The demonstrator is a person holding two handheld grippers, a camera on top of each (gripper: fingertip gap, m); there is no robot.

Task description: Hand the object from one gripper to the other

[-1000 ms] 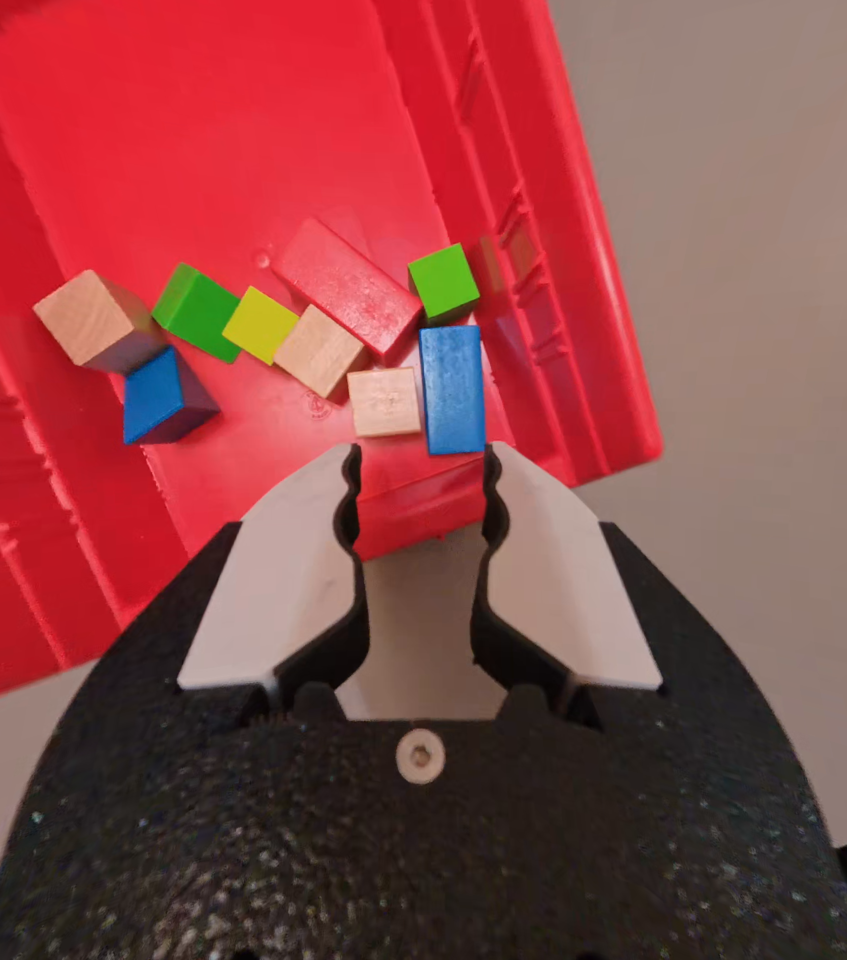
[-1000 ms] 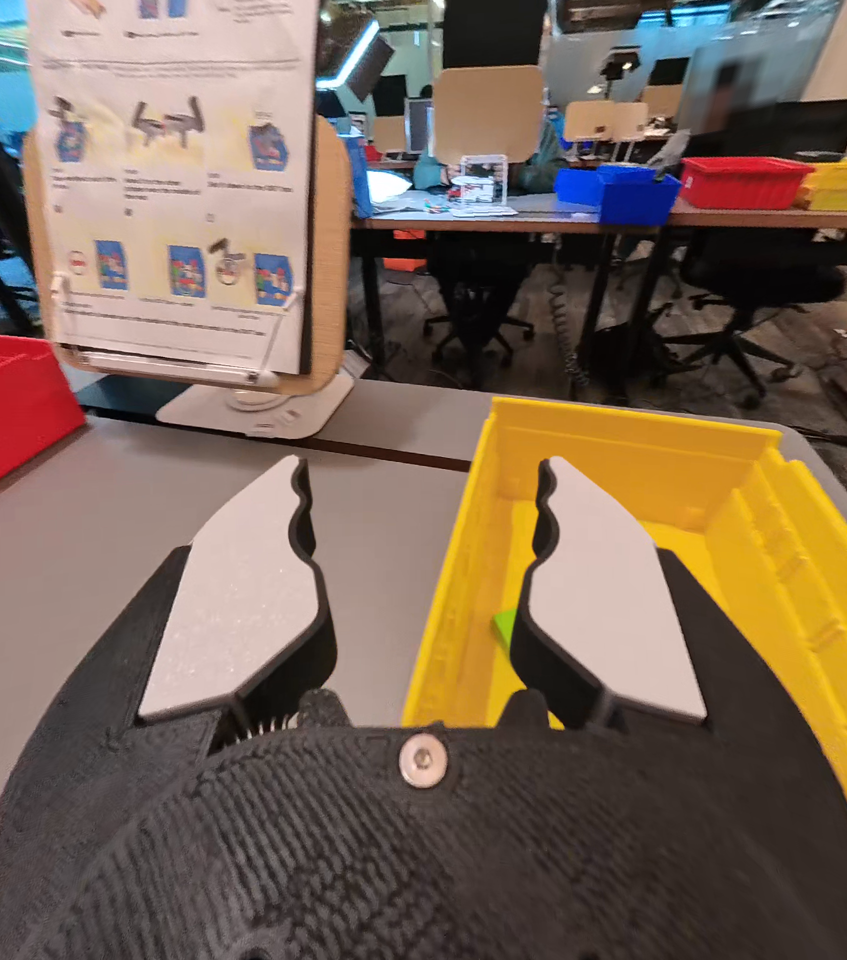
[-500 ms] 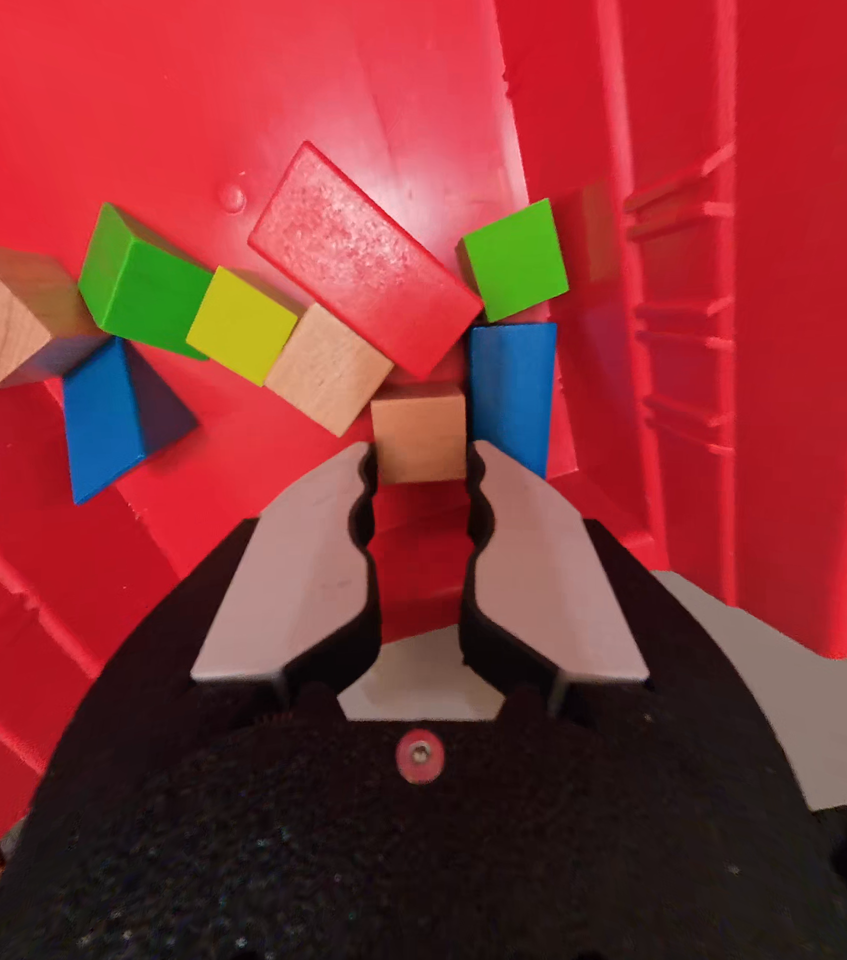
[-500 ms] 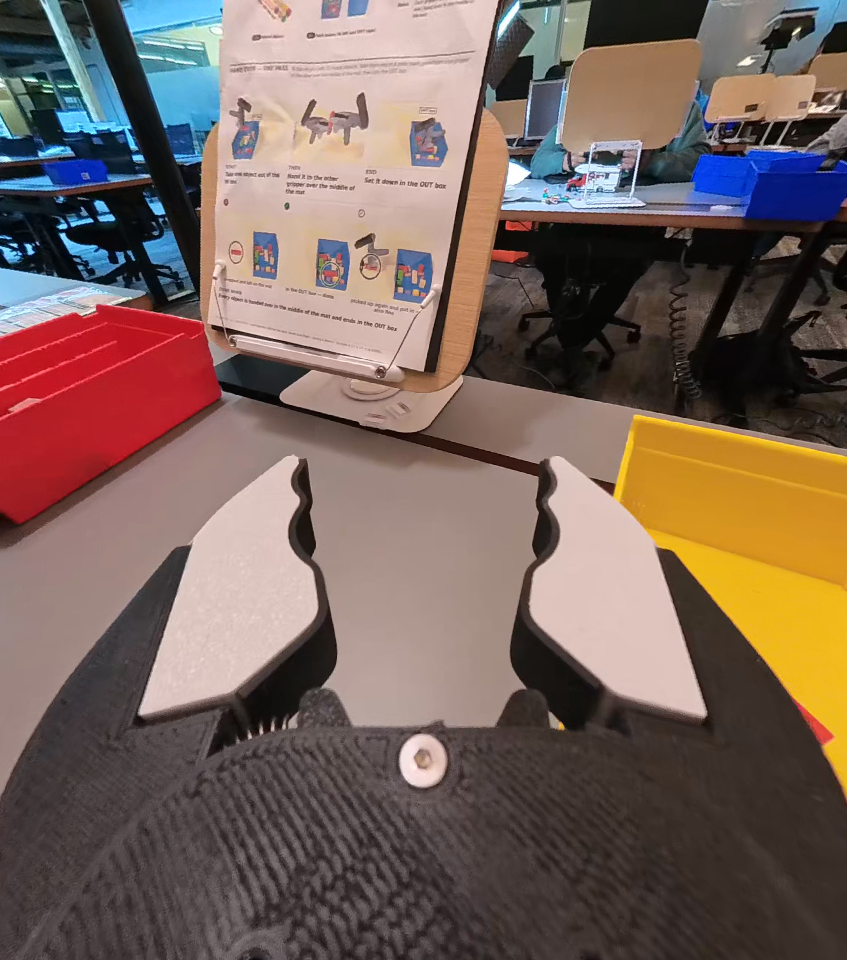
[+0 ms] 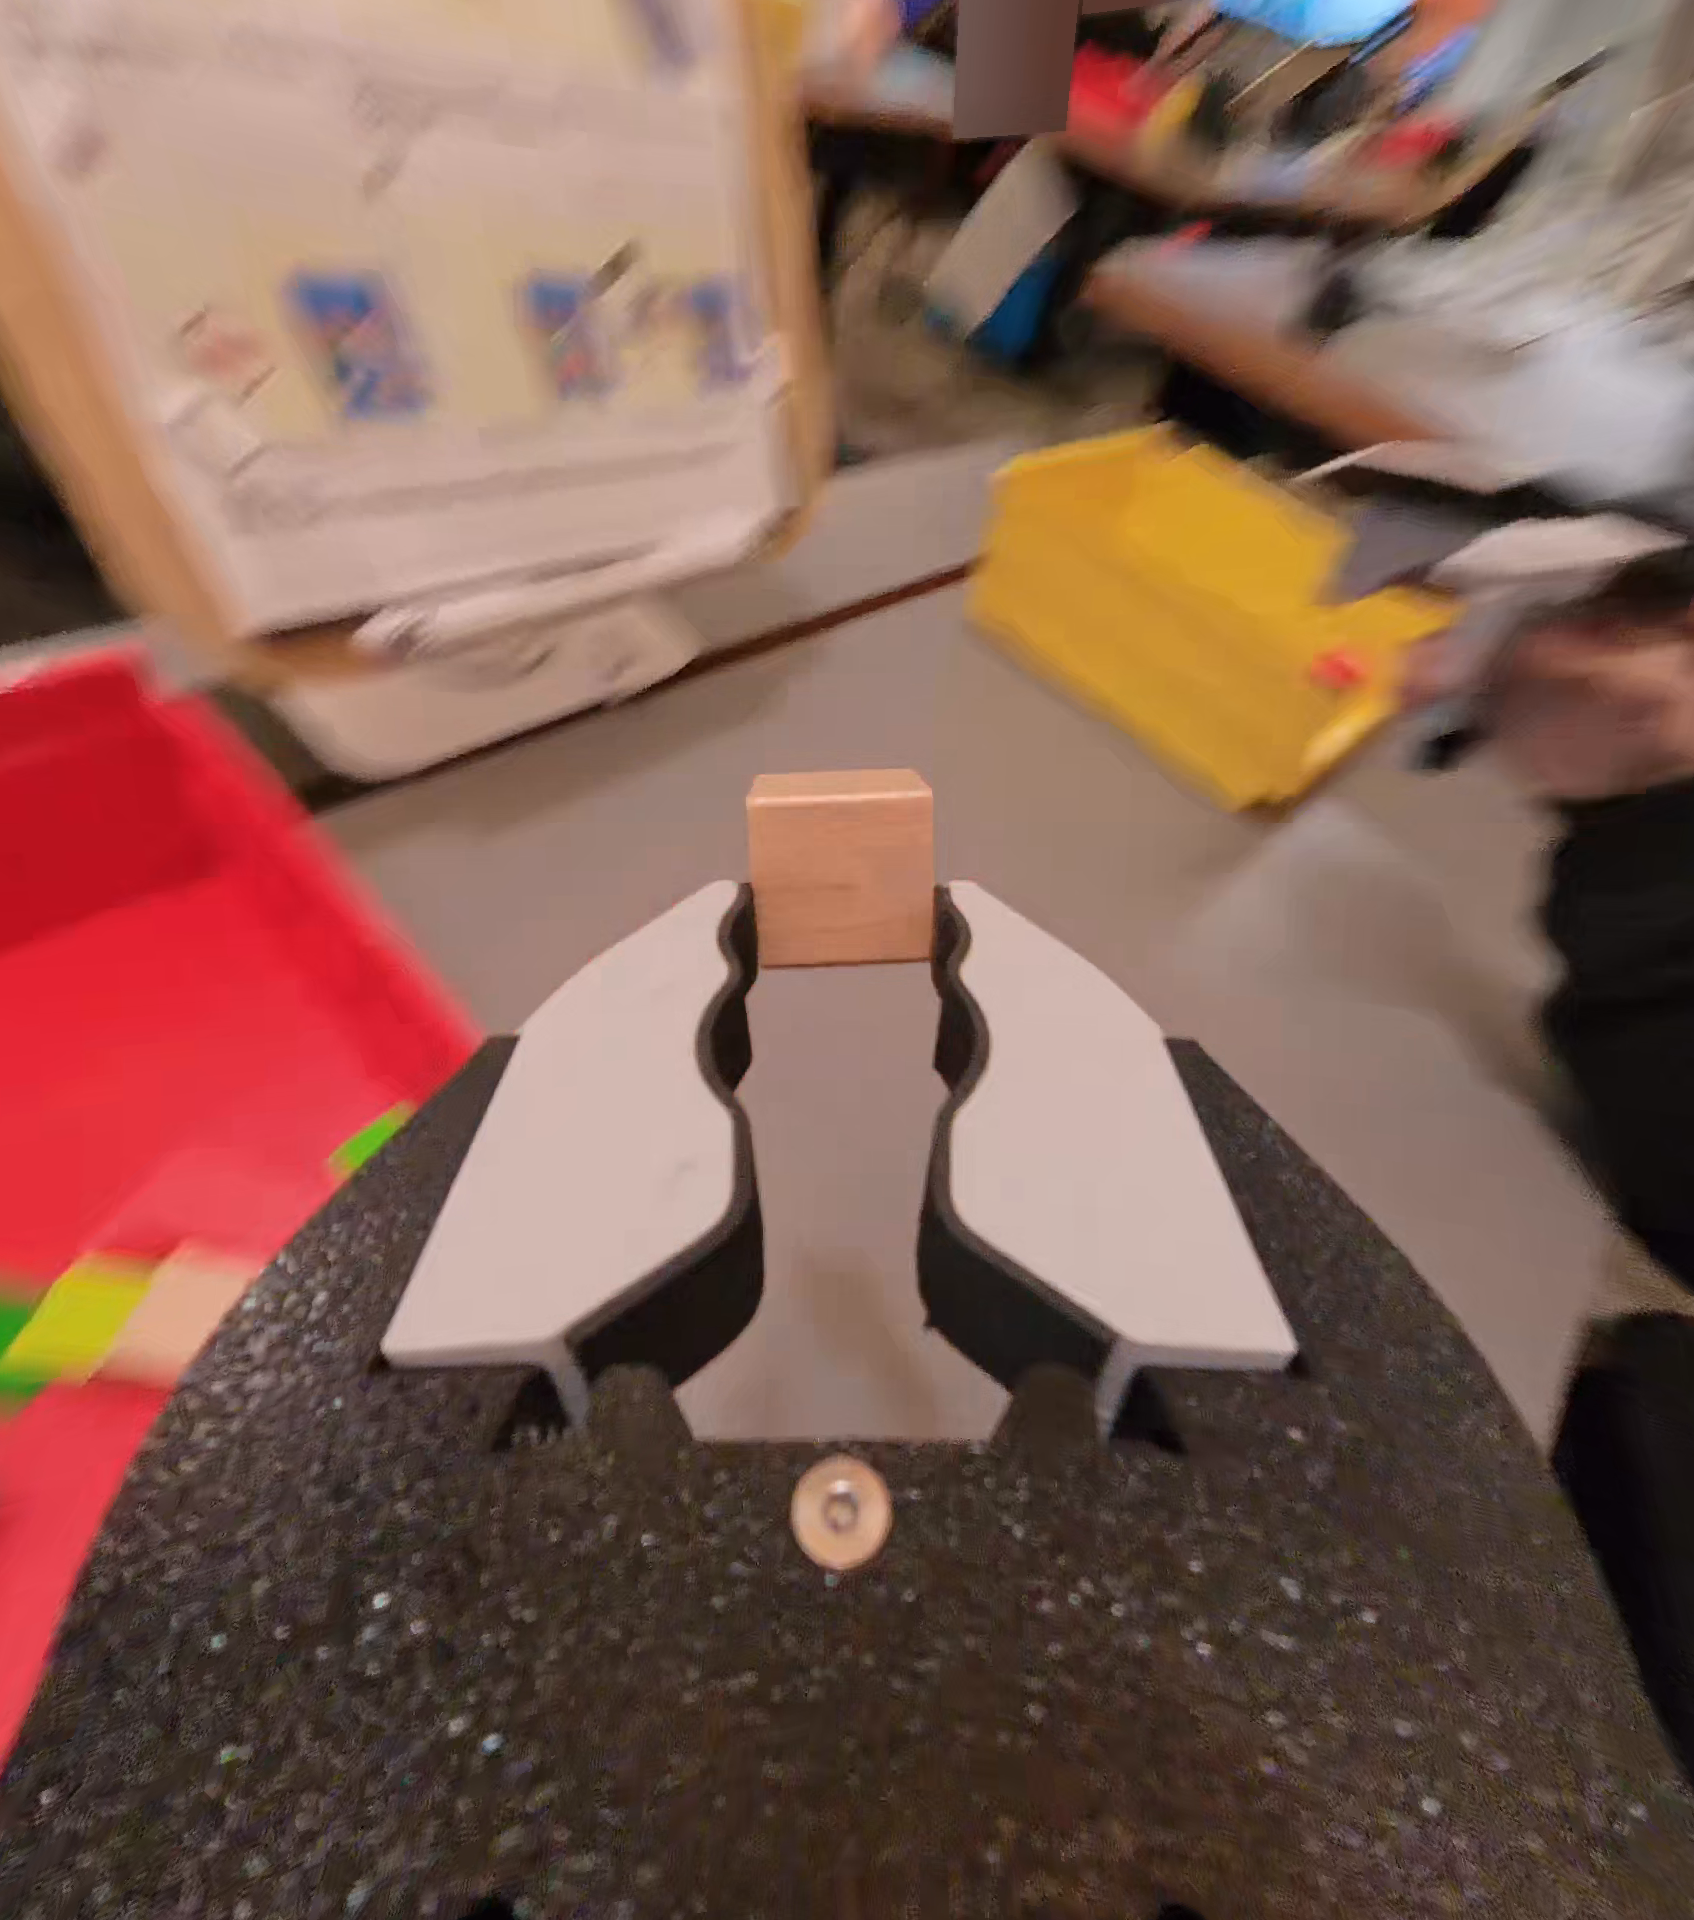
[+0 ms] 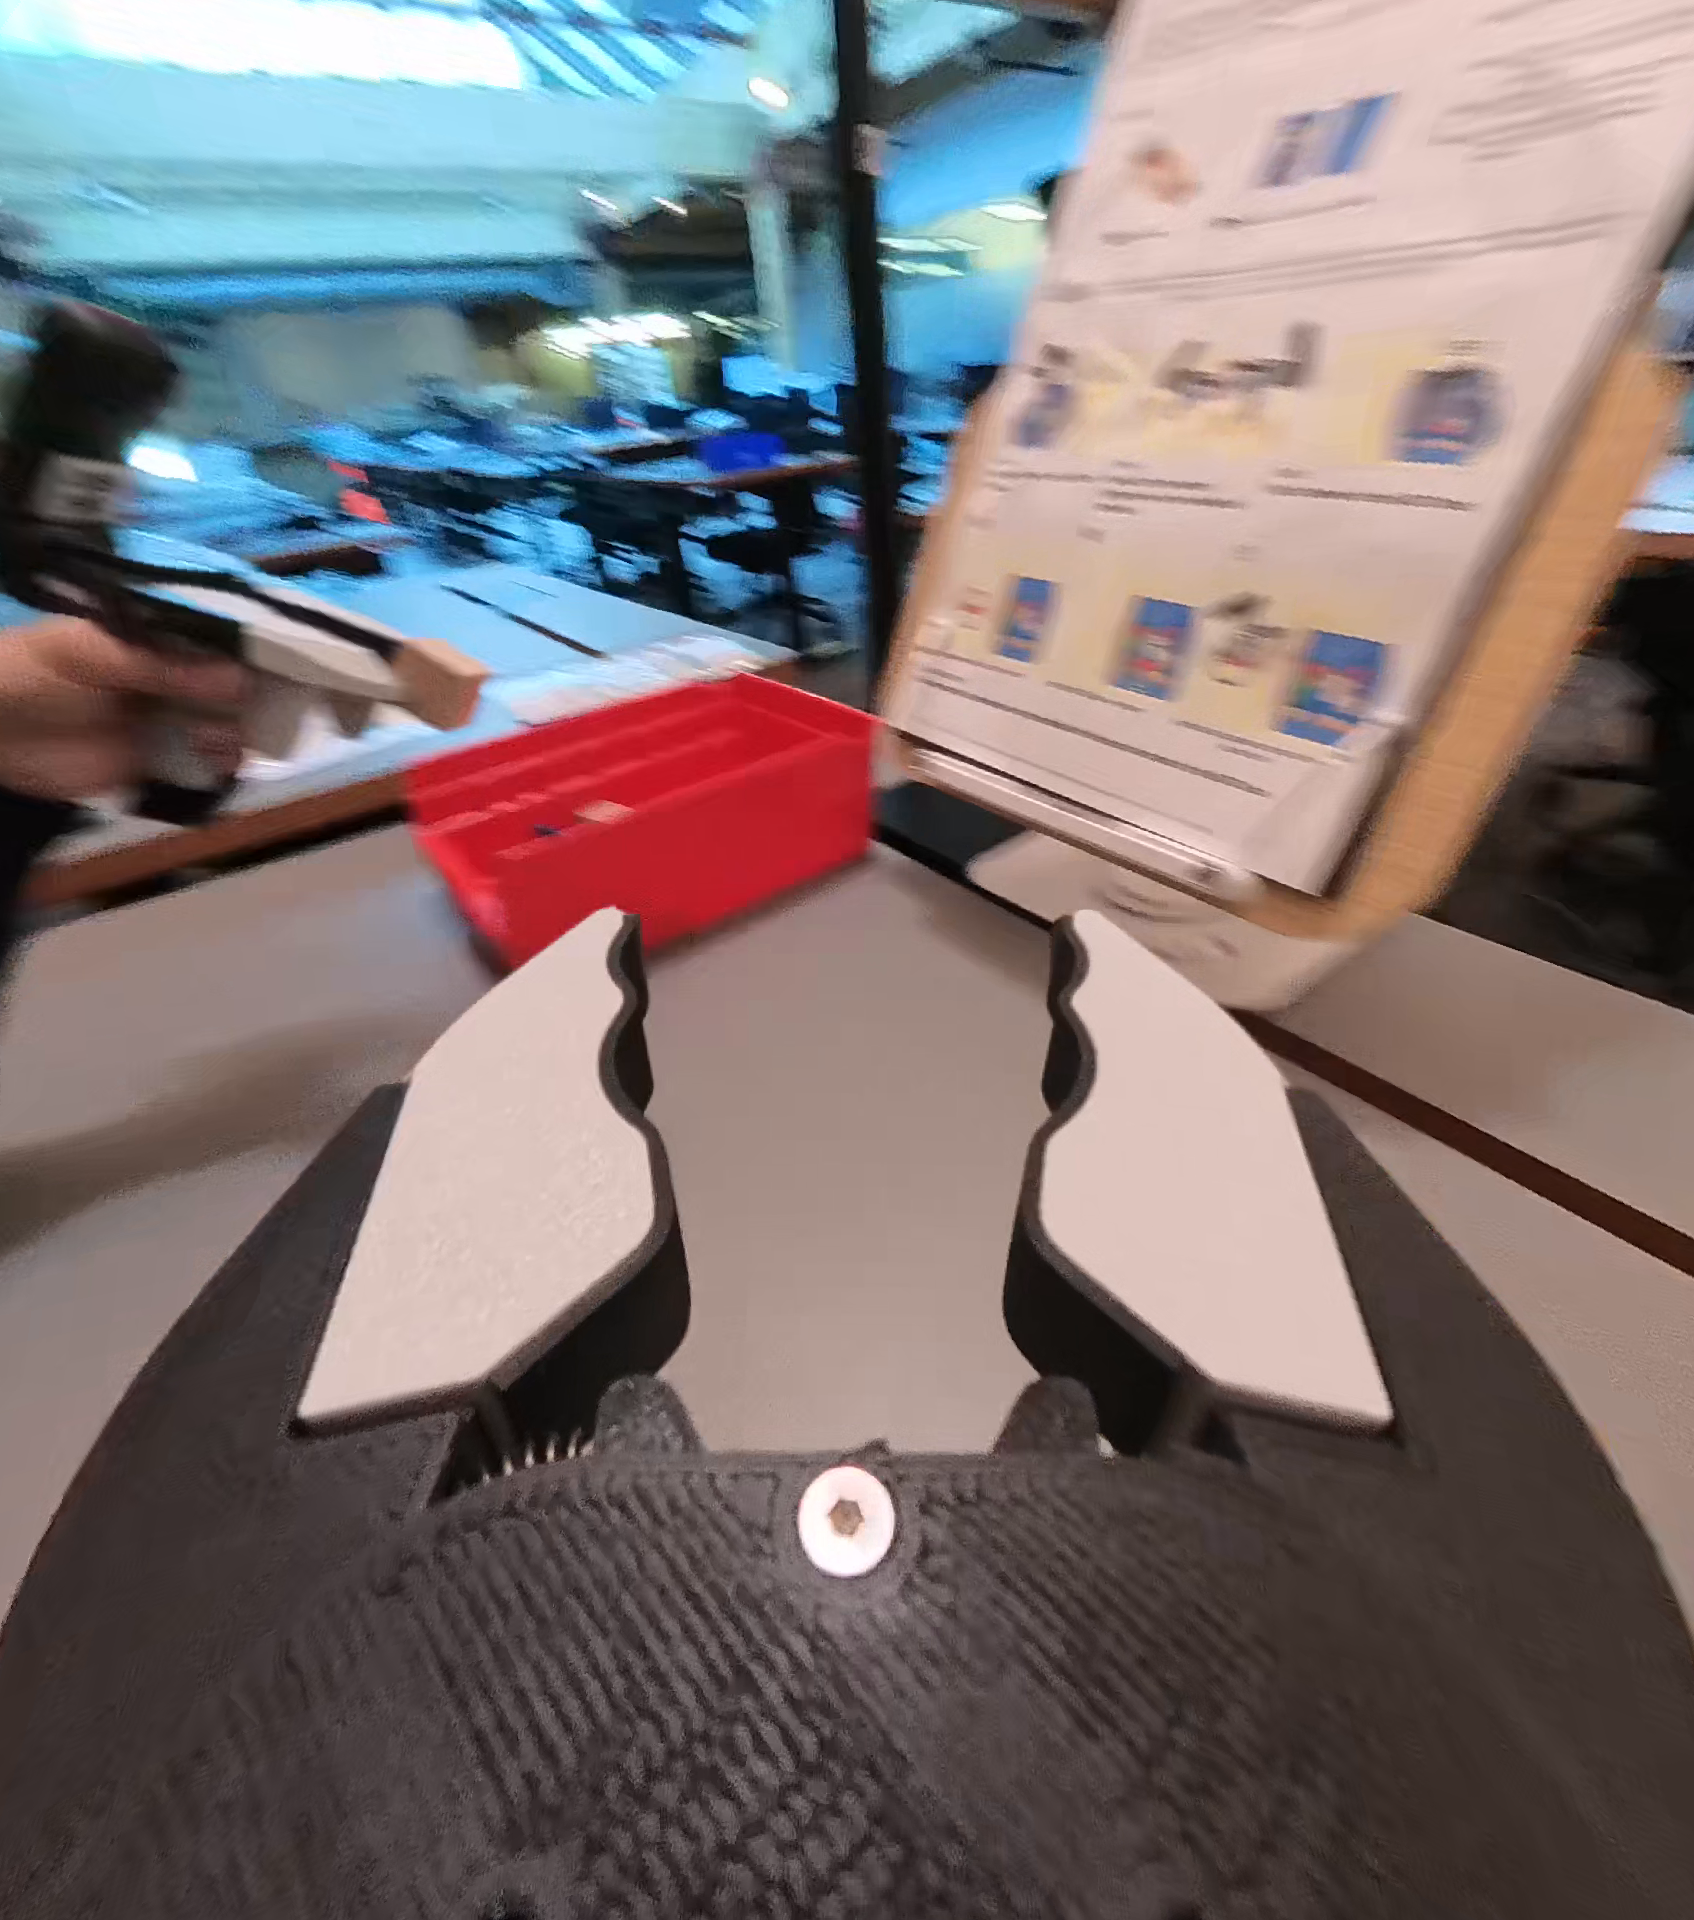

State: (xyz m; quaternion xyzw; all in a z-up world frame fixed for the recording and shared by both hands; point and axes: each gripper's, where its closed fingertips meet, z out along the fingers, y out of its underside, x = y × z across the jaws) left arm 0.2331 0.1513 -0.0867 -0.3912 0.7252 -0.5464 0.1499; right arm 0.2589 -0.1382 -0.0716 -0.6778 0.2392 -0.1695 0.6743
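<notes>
I am counting two bins on the counter point(image 6: 822, 1091): one red bin point(image 6: 677, 821) and one yellow bin point(image 5: 1165, 613), plus one instruction board point(image 6: 1269, 499) behind the red bin. The left gripper point(image 5: 845, 914) is pinching one plain wooden cube point(image 5: 838, 883) between both pads, raised above the counter beside the red bin. The right gripper point(image 6: 843, 966) is hovering level, spread and holding nothing, pointing toward the red bin.
</notes>
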